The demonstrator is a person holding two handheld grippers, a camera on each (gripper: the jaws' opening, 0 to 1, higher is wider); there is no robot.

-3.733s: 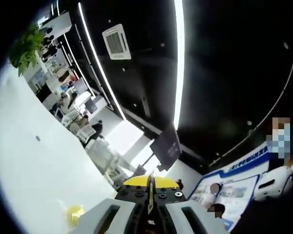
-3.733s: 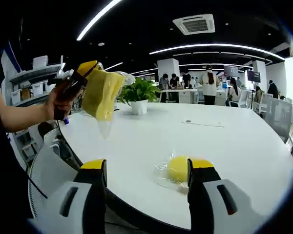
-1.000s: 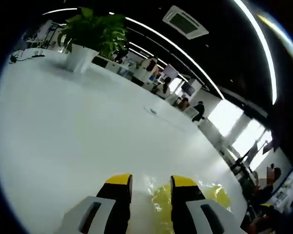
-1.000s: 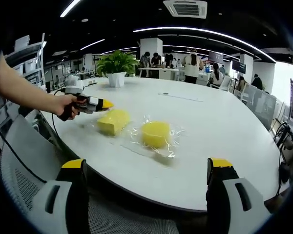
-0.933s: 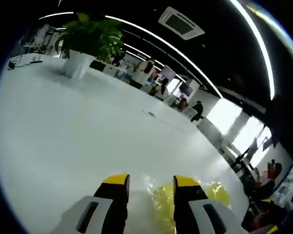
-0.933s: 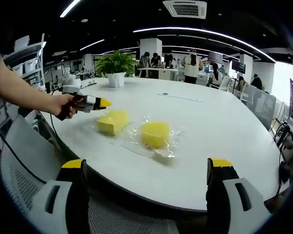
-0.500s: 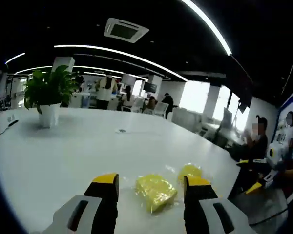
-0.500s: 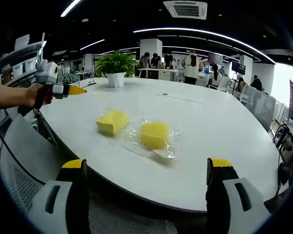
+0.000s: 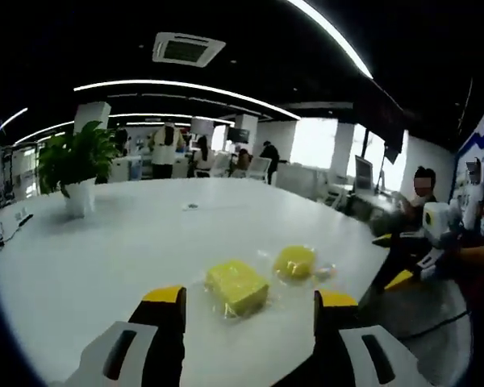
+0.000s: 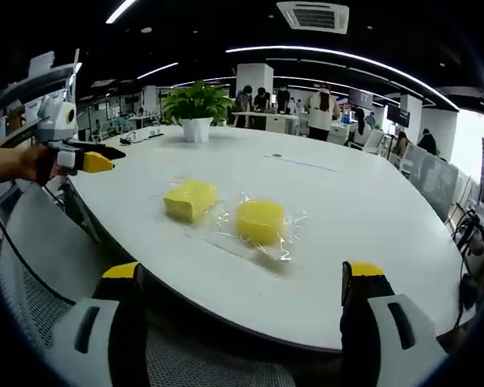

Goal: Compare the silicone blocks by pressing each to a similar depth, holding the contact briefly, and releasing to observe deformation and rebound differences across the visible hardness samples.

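Two yellow silicone blocks lie side by side on the white table [image 10: 363, 218]. The squarish block [image 10: 190, 199] [image 9: 236, 285] is bare. The other block [image 10: 260, 221] [image 9: 294, 260] sits on crinkled clear wrap [image 10: 286, 242]. My left gripper [image 9: 250, 297] is open, with the squarish block a short way ahead of its yellow tips and nothing between them. In the right gripper view a hand holds the left gripper [image 10: 106, 158] off the table's left edge. My right gripper [image 10: 244, 270] is open wide, back from the near table edge, and appears in the left gripper view [image 9: 391, 260] at the right.
A potted plant [image 10: 198, 103] [image 9: 73, 161] stands far back on the table. Mesh office chairs [image 10: 32, 266] sit by the near edge. People sit and stand at desks in the background. A ceiling vent [image 9: 188, 48] hangs overhead.
The left gripper let go of the squarish block, laid it beside the wrapped one and drew back off the table's edge. The right gripper opened wider and holds still.
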